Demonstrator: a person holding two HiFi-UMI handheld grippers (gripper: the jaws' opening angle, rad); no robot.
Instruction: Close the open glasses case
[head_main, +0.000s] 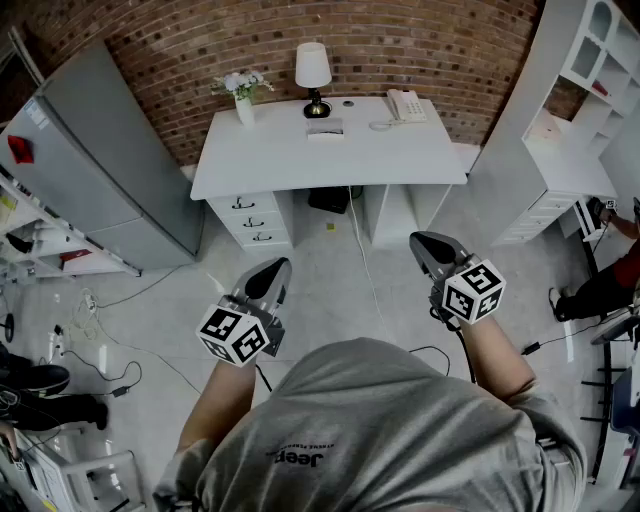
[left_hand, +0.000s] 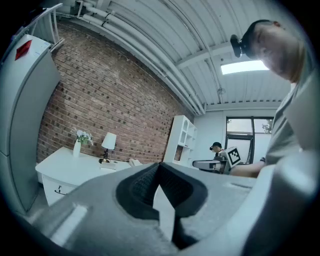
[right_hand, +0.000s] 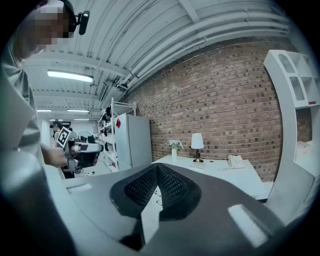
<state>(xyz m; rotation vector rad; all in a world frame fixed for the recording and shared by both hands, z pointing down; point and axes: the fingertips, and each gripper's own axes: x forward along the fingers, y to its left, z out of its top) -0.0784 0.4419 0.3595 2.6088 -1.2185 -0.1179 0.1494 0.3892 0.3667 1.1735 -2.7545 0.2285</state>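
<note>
The task is at its approach step and nothing has been touched yet: the person stands on the open floor (head_main: 330, 270), well apart from the white desk (head_main: 300, 165) against the brick wall. Both tools are held out in front at about waist height. The left gripper (head_main: 270, 272) points roughly level toward the desk, and its own view shows the jaws brought together at the tips with nothing between them. The right gripper (head_main: 428, 243) tips slightly downward, and its jaws likewise meet at the tips and are empty. The glasses case (head_main: 325, 128) appears to be the small pale flat object on the desk just in front of the table lamp (head_main: 313, 72). It lies between the vase of flowers (head_main: 243, 97) and the telephone (head_main: 405, 104). It is too small at this range to tell whether its lid stands up or which way the hinge faces. I judge the next move calls for walking up to the desk until the case is within reach and its open lid can be read. One gripper can then probably steady the base while the other, jaws kept together, pushes the lid down over the hinge until it shuts. Pressing off-centre could skid the light case across the smooth desk top.
</note>
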